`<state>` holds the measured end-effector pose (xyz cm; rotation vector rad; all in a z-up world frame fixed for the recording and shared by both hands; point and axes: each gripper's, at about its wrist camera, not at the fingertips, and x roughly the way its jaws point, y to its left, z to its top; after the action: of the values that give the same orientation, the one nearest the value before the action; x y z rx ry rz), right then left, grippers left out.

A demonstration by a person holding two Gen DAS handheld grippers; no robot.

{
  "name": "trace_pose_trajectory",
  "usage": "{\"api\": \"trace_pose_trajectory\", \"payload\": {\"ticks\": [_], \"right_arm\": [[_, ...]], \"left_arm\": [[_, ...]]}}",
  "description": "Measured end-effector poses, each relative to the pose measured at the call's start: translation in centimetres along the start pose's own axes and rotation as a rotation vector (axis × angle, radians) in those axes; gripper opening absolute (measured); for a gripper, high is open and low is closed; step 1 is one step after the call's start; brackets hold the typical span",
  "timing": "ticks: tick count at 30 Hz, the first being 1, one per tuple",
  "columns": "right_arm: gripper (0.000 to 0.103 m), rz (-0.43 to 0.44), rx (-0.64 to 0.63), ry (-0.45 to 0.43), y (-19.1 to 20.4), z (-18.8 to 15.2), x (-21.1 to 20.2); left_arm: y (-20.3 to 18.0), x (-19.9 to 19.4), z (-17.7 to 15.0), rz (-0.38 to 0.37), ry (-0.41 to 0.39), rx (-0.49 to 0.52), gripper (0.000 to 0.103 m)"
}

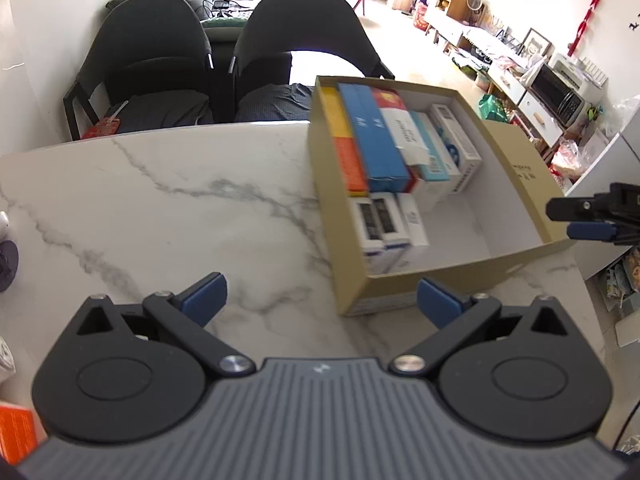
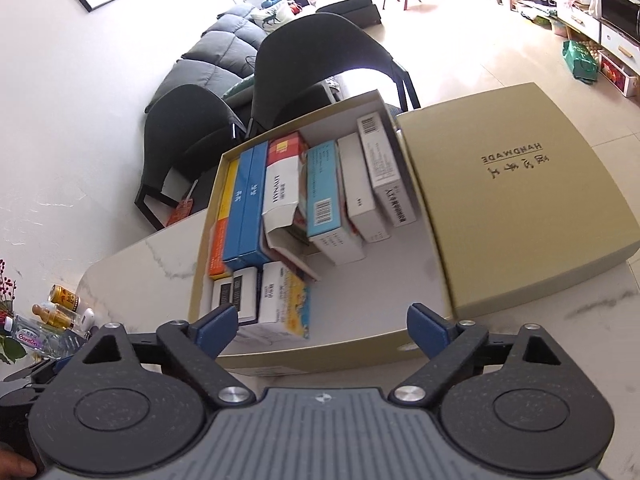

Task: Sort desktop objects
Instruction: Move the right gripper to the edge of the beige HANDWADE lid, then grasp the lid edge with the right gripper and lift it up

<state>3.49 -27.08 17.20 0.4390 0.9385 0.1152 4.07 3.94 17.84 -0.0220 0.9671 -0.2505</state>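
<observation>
A tan cardboard box (image 1: 516, 152) (image 2: 204, 248) lies open on the marble table, packed with several small cartons, among them a long blue carton (image 1: 376, 140) (image 2: 250, 204) and an orange and yellow one (image 1: 344, 144). My left gripper (image 1: 320, 300) hovers open over the bare marble, left of the box's near corner, holding nothing. My right gripper (image 2: 322, 330) stands open above the box's near wall, with nothing pressed between its pads. Its fingers (image 1: 592, 220) also show at the right edge of the left wrist view.
The box's tan lid (image 2: 516, 200) lies right of the box, partly over its rim. Two dark chairs (image 1: 160, 64) stand behind the table. Small bottles (image 2: 56, 316) cluster at the table's left end. An orange packet (image 1: 16, 432) lies by my left gripper's body.
</observation>
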Motion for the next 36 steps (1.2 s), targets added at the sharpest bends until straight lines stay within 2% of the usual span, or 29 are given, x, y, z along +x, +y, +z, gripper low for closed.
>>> {"api": "trace_pose_trajectory", "payload": {"ticks": [4, 9, 16, 21, 24, 31, 36], "right_arm": [[0.096, 0.015, -0.016, -0.013, -3.3, 0.4, -0.9], [0.101, 0.028, 0.008, -0.040, -10.1, 0.9, -2.5], [0.102, -0.007, -0.007, -0.028, -19.5, 2.2, -4.9], [0.102, -0.038, 0.020, -0.007, -24.7, 3.0, -5.7], [0.102, -0.032, 0.038, -0.011, -26.7, 3.5, -6.2], [0.102, -0.041, 0.092, 0.014, -29.4, 4.9, -4.2], [0.102, -0.055, 0.088, 0.034, -29.7, 6.7, -2.1]], "left_arm": [[-4.0, 0.0, -0.1, 0.038, 0.009, -0.001, 0.103], [-10.8, 1.1, -0.4, 0.053, 0.010, 0.006, 0.103], [-21.6, 4.4, -0.9, -0.003, 0.015, -0.017, 0.103], [-27.6, 6.0, -0.6, -0.043, 0.019, -0.020, 0.103], [-29.2, 6.4, -0.3, -0.020, 0.014, -0.016, 0.103], [-29.9, 7.9, 0.2, -0.001, 0.077, -0.004, 0.103], [-30.6, 10.0, 0.3, -0.063, 0.114, -0.011, 0.103]]}}
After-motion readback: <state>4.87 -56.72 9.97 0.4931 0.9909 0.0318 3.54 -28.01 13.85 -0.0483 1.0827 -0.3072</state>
